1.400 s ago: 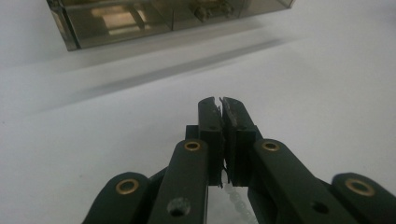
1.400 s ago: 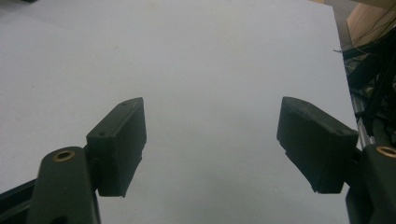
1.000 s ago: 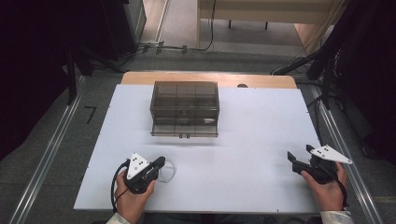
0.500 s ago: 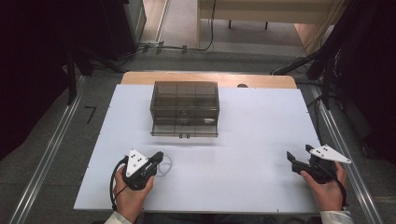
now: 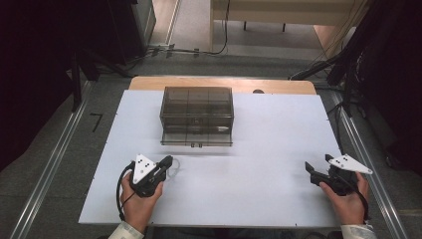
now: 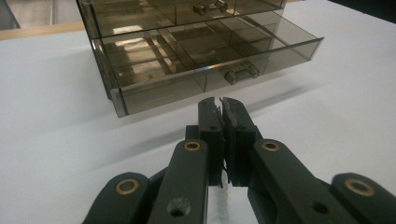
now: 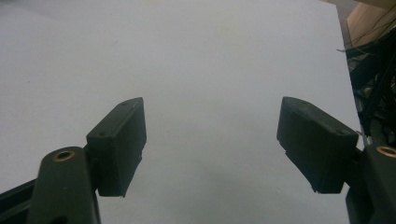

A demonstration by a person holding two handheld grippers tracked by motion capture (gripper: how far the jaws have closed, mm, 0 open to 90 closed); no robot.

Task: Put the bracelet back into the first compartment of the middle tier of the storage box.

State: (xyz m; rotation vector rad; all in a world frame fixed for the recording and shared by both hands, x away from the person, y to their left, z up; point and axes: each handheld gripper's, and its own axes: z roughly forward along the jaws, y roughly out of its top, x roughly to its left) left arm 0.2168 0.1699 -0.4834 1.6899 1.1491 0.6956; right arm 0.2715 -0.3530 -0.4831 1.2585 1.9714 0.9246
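The left hand-held gripper (image 6: 220, 103) is pressed together, empty, before the smoky transparent plastic drawer box (image 6: 187, 46) with its lower drawer pulled out. The right hand-held gripper (image 7: 210, 140) hangs spread above the white desk (image 7: 196, 56).

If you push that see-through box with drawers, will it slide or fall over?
The drawer box would probably slide rather than tip: it looks low and wide, sitting flat on the smooth white table. It seems stiff, thin plastic, so likely light. Its open bottom drawer might roll shut first if pushed from the front.

The left gripper (image 6: 220, 105) is pointing at the smoky drawer box (image 6: 187, 46), its jaws pressing together with a thin clear thing between them. The box's bottom drawer (image 6: 219, 60) is standing pulled out over the white table (image 6: 56, 121).
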